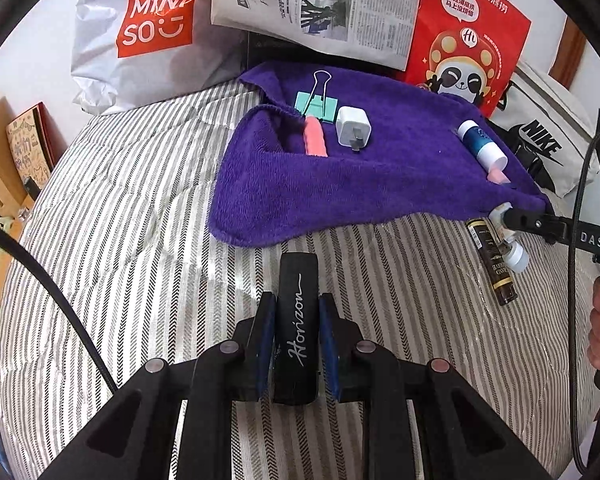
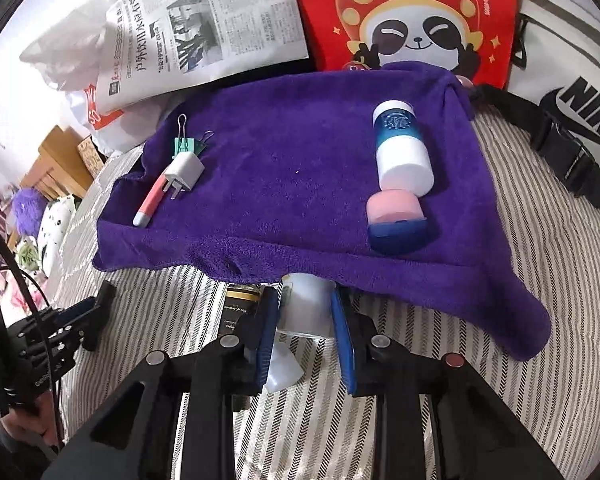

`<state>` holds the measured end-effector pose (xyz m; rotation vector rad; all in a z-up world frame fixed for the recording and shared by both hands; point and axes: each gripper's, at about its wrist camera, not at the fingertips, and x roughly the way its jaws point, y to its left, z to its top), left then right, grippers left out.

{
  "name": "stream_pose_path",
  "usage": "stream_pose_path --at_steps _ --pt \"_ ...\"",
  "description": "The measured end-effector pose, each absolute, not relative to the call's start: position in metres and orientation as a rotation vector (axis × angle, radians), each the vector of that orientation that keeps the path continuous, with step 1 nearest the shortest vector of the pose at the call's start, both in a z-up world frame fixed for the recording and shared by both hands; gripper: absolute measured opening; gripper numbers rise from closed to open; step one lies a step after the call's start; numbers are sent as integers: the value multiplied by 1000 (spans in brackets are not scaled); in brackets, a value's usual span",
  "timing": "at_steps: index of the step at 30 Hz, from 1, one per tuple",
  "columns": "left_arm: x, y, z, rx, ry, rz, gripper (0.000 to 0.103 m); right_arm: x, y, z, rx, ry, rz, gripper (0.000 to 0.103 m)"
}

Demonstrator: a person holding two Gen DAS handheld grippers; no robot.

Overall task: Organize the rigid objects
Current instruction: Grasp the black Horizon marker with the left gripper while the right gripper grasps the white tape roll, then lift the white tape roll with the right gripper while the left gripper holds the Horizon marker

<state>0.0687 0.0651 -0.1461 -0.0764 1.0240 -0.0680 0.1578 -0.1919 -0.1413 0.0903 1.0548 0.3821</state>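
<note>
Purple towel lies on a striped bed, holding a clip, charger, pink pen and bottle; left gripper pinches a black Horizon case, long axis pointing straight ahead at the towel's near edge; right gripper brackets a white bottle at the towel's hem, contact unclear, beside a dark tube; left looks readier to place.

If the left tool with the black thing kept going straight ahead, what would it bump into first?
Probably the near edge of the purple towel. The left tool, gripping the black Horizon case, points right at it across bare striped bedding; height above the bed is unclear.
</note>
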Motion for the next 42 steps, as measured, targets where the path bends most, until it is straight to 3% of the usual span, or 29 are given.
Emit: stream_pose_path --at_steps 8,16,42 --pt "72 68 -146 -69 1024 -79 22 116 -232 -123 14 996 330 28" --pt "79 63 -147 -51 1029 -56 22 92 -248 -140 -35 1001 295 28" --pt "72 60 -151 -25 966 -27 22 84 -240 -162 -94 882 268 30"
